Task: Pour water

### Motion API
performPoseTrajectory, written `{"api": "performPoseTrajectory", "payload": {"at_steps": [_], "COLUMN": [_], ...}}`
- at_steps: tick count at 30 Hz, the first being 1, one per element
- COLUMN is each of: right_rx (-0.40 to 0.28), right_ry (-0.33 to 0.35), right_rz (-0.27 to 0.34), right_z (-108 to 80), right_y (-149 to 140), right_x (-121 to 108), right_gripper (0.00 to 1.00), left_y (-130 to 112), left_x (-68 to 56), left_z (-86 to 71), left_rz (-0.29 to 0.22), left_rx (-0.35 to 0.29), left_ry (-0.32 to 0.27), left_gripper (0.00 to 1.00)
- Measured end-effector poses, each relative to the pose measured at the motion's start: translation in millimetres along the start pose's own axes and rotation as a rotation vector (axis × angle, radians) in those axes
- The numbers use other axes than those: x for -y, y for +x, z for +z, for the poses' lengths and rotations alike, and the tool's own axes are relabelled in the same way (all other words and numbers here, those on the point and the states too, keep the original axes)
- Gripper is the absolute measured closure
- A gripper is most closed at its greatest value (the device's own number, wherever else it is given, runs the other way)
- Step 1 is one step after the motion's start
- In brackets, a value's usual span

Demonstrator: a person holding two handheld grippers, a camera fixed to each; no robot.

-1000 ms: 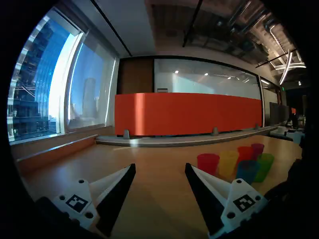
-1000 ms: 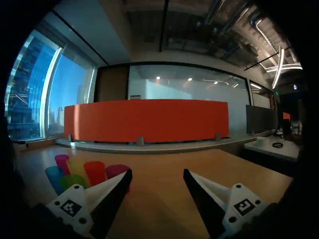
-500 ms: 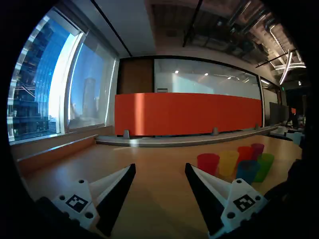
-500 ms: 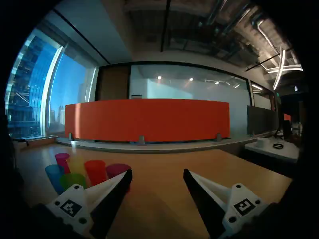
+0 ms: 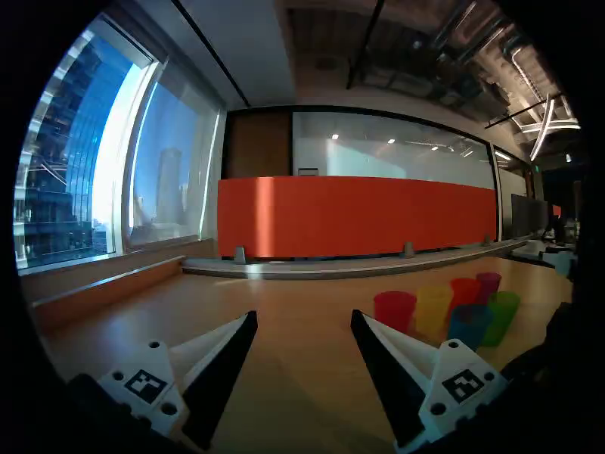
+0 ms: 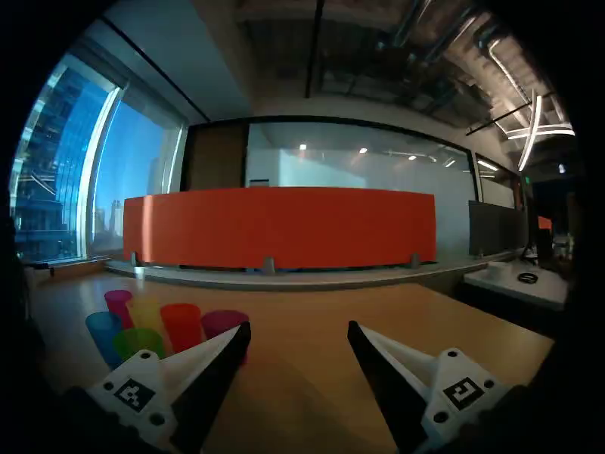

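Left gripper point(image 5: 303, 314) and right gripper point(image 6: 299, 325): jaws released, empty, low over the wooden tabletop point(image 5: 302, 291). A cluster of coloured translucent plastic cups point(image 5: 446, 306) point(image 6: 151, 329) stands between them. A long orange partition panel point(image 5: 355, 216) runs behind. Scene unchanged from 0.5 s earlier.

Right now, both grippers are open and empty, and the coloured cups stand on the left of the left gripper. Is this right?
Not quite: the coloured cups stand on the right of the left gripper, as the left gripper view shows.
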State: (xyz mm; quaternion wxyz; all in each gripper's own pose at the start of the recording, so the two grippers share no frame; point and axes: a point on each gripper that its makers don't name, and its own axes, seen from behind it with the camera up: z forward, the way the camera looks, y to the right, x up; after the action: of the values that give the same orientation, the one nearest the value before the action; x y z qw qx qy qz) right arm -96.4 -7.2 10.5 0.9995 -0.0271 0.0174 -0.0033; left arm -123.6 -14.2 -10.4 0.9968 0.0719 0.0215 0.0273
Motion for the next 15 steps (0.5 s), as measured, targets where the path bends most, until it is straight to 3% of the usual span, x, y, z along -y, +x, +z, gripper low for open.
{"api": "performPoseTrajectory", "payload": {"at_steps": [15], "right_rx": [0.001], "right_ry": [0.0], "right_rz": [-0.001], "right_z": [-0.8], "right_y": [-0.1], "right_x": [-0.1], "right_gripper": [0.01], "left_y": [-0.5], "left_x": [-0.1], "left_z": [-0.7], "left_rz": [0.0], "left_rx": [0.0], "left_ry": [0.0], "left_gripper": [0.08]}}
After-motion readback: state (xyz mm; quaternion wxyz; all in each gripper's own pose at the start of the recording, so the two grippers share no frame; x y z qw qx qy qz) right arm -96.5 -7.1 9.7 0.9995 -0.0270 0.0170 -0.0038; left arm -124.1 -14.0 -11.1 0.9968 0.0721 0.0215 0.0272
